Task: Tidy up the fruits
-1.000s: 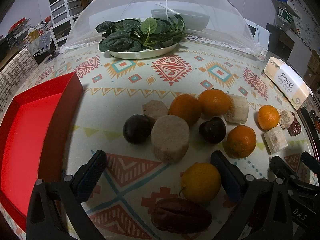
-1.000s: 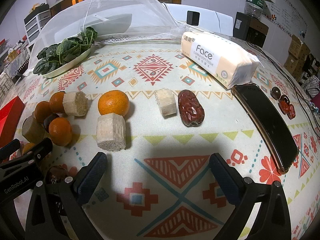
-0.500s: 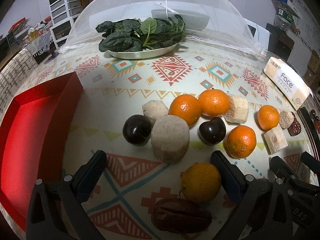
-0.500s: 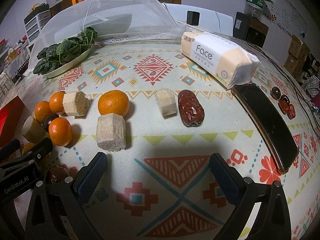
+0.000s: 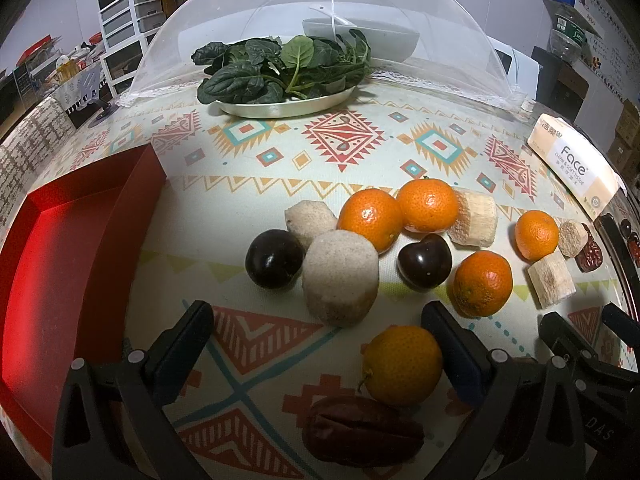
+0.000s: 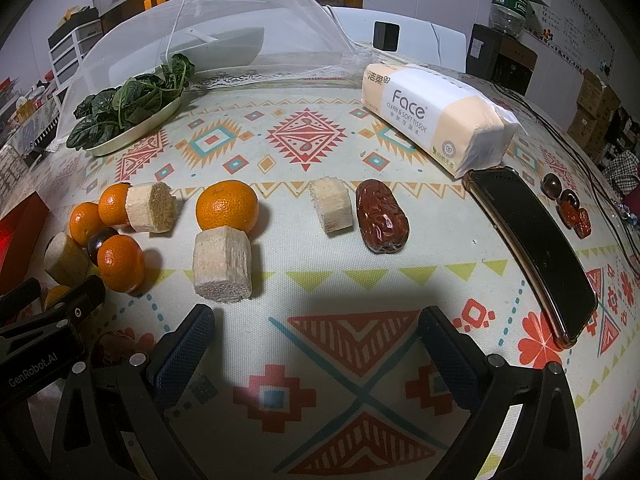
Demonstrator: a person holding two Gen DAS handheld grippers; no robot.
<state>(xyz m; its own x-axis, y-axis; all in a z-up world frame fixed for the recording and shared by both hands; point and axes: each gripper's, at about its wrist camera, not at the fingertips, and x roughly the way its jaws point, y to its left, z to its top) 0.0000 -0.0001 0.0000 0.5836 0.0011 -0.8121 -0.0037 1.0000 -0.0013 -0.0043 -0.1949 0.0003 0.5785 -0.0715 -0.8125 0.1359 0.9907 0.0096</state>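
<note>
Left wrist view: both claws empty, fruit still loose on the cloth

Left wrist view, bottom of frame: left gripper [image 5: 316,340] spread wide, nothing between the fingers. Nearest to it, lower centre, a dark red date [image 5: 362,432] with a yellowish orange [image 5: 404,364] touching it just behind. Risk: closing on one nudges the other, and the round one rolls.

Mid frame: a pale cut cylinder [image 5: 340,278] stands against a dark plum [image 5: 274,258]; behind them two oranges [image 5: 400,212] press together. Judgement: tight cluster, so a wide finger coming down beside one piece shoves its neighbours.

Left edge: red tray [image 5: 64,264], empty as far as I can see, likely the destination. Its near wall stands up; a low carry could clip it.

Right wrist view, bottom: right gripper [image 6: 316,340] equally wide, holding nothing. Beyond it, left of centre, a cut cylinder [image 6: 222,266] touching an orange [image 6: 227,211]; centre, another date [image 6: 382,222]. Right side, a phone [image 6: 532,248] lies flat, well inside the sweep of that arm.

Top of frame: tissue pack [image 6: 436,120], plate of greens [image 6: 128,118], mesh cover [image 6: 224,32]. Not at risk.
</note>
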